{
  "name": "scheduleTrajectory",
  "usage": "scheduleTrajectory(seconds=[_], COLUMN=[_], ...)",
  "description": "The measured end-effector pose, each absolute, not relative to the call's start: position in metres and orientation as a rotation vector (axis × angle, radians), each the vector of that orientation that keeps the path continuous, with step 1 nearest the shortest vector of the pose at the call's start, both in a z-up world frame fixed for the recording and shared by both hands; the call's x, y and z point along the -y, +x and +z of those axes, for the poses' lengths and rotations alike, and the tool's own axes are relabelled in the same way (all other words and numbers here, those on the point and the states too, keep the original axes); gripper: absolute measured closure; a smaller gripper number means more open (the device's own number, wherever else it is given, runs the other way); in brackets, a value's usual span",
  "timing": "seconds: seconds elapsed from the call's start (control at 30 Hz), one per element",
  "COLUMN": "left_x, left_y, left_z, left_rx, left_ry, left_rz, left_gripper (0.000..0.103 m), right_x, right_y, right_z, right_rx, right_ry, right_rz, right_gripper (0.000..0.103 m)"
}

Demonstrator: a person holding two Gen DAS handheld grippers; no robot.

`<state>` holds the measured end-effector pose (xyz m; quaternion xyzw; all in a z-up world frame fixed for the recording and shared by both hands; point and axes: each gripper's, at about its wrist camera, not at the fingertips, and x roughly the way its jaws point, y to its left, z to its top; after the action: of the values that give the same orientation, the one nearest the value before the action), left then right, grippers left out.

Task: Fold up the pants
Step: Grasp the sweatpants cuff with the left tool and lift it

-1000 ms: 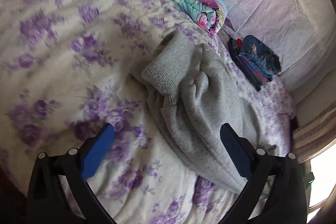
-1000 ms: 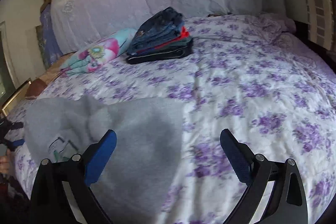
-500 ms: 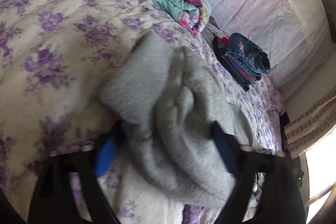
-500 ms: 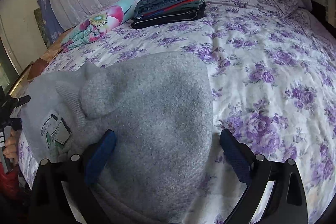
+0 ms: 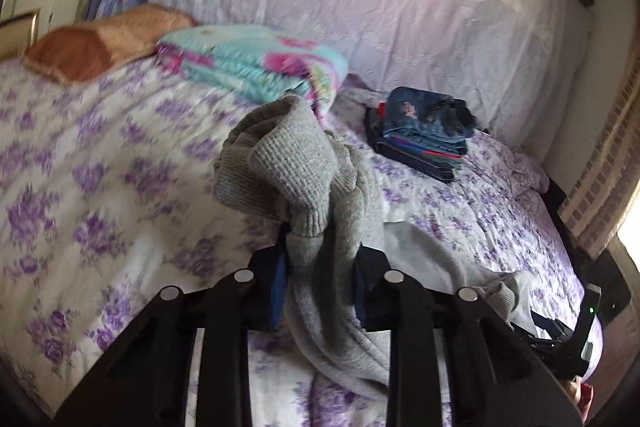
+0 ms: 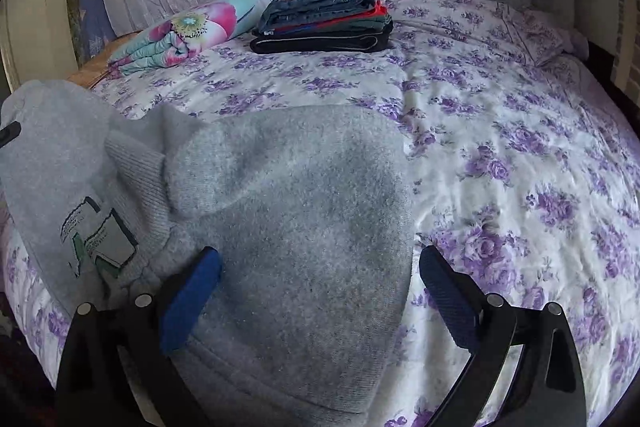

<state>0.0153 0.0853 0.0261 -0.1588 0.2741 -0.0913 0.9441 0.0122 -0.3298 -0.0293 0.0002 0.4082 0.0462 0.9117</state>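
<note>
Clamping a bunched ribbed cuff, the left tongs [image 5: 318,287] held the grey pants [image 5: 320,195] lifted off the floral bed [image 5: 80,167], cloth trailing down to the near right. Far behind lay a folded teal blanket [image 5: 256,63] and, to the right, a stack of folded clothes [image 5: 424,131]. Seen from the right wrist, the right tongs [image 6: 320,291] stood wide apart and gripped nothing, straddling the grey pants [image 6: 296,207] spread at the bed's [image 6: 520,147] near left.

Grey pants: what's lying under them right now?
The grey pants lie on the floral bedspread; the left claw pinches up their cuffs. Whatever is beneath the fabric is covered.
</note>
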Motion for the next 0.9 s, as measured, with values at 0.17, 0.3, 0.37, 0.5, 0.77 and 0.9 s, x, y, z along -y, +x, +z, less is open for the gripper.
scheduleTrajectory(seconds=[0.17, 0.3, 0.37, 0.5, 0.77, 0.9], left_x=[-0.032, 0.029, 0.058, 0.126, 0.235, 0.253], left_y=[-0.002, -0.019, -0.025, -0.042, -0.056, -0.062], left_z=[0.062, 0.087, 0.095, 0.095, 0.019, -0.019], left_rx=[-0.469, -0.4, -0.38, -0.362, -0.488, -0.526], left_ry=[-0.139, 0.005, 0.057, 0.188, 0.456, 0.578], left_rz=[-0.231, -0.325, -0.38, -0.495, -0.551, -0.51], left_gripper=[0.081, 0.083, 0.083, 0.083, 0.082, 0.075], right_x=[0.337, 0.348, 0.356, 0.374, 0.42, 0.439], right_y=[-0.001, -0.003, 0.003, -0.002, -0.02, -0.024], right_z=[-0.013, -0.005, -0.013, -0.015, -0.013, -0.01], right_rx=[-0.772, -0.757, -0.81, -0.811, -0.777, -0.762], right_ry=[0.012, -0.024, -0.027, 0.032, 0.058, 0.094], right_rz=[0.086, 0.005, -0.015, -0.004, -0.114, -0.126], right_gripper=[0.003, 0.003, 0.003, 0.003, 0.003, 0.003])
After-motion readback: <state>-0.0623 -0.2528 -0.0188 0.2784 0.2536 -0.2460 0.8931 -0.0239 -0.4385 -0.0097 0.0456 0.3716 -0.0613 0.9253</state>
